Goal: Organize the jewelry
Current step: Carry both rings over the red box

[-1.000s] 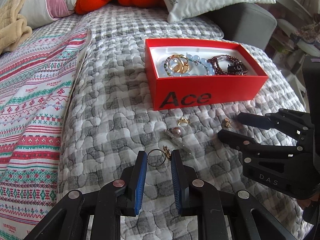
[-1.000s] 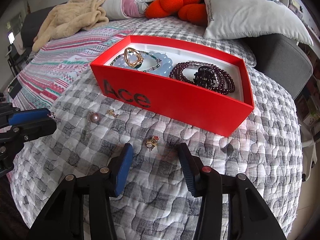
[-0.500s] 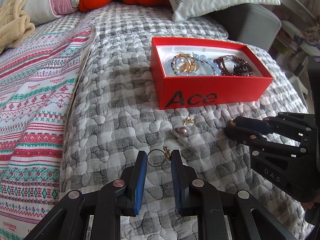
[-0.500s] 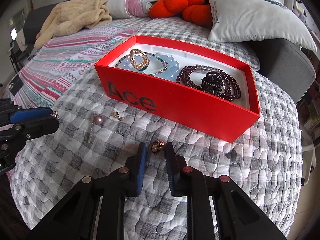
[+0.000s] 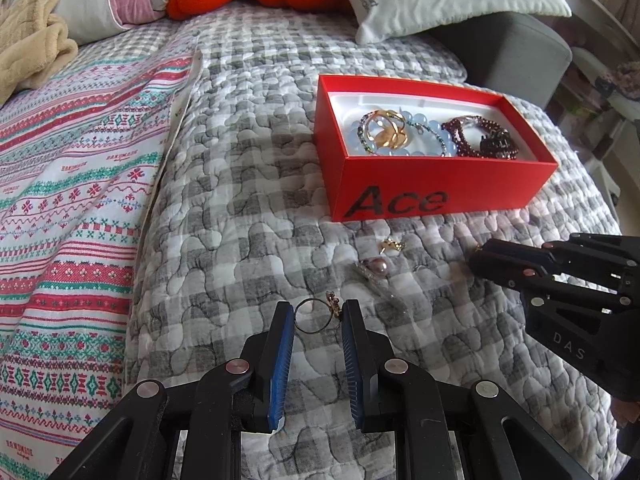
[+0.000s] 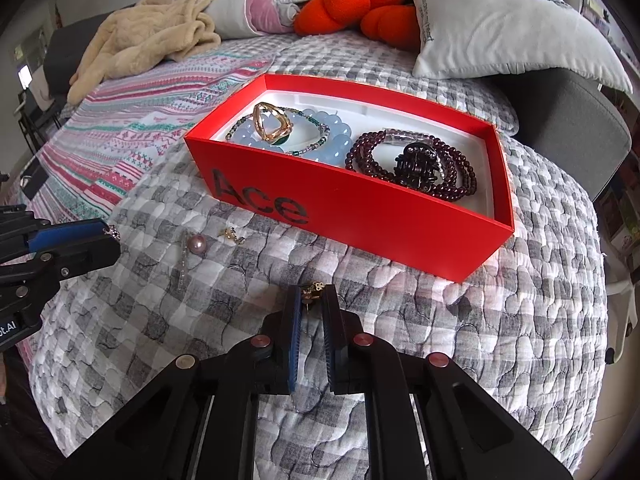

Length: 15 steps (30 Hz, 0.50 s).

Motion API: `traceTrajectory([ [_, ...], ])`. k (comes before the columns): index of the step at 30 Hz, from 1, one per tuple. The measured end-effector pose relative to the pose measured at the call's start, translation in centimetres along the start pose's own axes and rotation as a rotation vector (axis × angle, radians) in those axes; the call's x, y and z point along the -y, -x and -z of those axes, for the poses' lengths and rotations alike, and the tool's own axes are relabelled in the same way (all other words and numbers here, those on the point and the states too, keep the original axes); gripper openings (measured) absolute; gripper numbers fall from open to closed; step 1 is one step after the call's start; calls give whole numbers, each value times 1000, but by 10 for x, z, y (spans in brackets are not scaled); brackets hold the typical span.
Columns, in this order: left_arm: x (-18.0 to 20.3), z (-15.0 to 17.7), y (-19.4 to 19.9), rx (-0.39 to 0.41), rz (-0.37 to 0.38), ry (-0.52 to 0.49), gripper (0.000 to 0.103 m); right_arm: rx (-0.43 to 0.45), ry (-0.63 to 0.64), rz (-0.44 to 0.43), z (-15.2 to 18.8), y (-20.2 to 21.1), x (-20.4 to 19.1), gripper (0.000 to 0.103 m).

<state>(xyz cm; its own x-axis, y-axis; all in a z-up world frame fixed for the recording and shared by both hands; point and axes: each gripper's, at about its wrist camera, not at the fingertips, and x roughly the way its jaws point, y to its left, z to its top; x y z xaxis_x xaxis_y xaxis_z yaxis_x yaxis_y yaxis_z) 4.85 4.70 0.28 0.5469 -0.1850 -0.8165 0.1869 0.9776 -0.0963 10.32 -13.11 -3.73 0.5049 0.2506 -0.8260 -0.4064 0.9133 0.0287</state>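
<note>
Jewelry: bracelets fill our red cardboard box (image 6: 360, 216); our left gripper (image 5: 318, 312) clamps a thin gold ring (image 5: 314, 315), our right gripper (image 6: 312, 298), jaws just closing, pinches a small gold earring (image 6: 313, 289); a pink pearl pendant (image 6: 199, 243) and gold stud (image 6: 232, 234) remain near the grey checked quilt's (image 6: 460, 340) front edge.

Soft, even daylight fills both views, brightest toward 1 o'clock. The glossy red cardboard box (image 6: 360, 216) casts only a faint shadow on the grey-and-white checked quilt (image 5: 248, 216). No harsh glare. Fisheye bending curves the edges; the right wrist view darkens into black corners at 10 and 2 o'clock. Centres are sharp, rims slightly soft.
</note>
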Motion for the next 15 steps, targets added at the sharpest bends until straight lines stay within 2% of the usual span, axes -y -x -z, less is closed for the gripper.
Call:
traceTrajectory([
  [15, 7, -22, 7, 56, 29, 46, 19, 66, -74, -16, -7, 40, 20, 11],
])
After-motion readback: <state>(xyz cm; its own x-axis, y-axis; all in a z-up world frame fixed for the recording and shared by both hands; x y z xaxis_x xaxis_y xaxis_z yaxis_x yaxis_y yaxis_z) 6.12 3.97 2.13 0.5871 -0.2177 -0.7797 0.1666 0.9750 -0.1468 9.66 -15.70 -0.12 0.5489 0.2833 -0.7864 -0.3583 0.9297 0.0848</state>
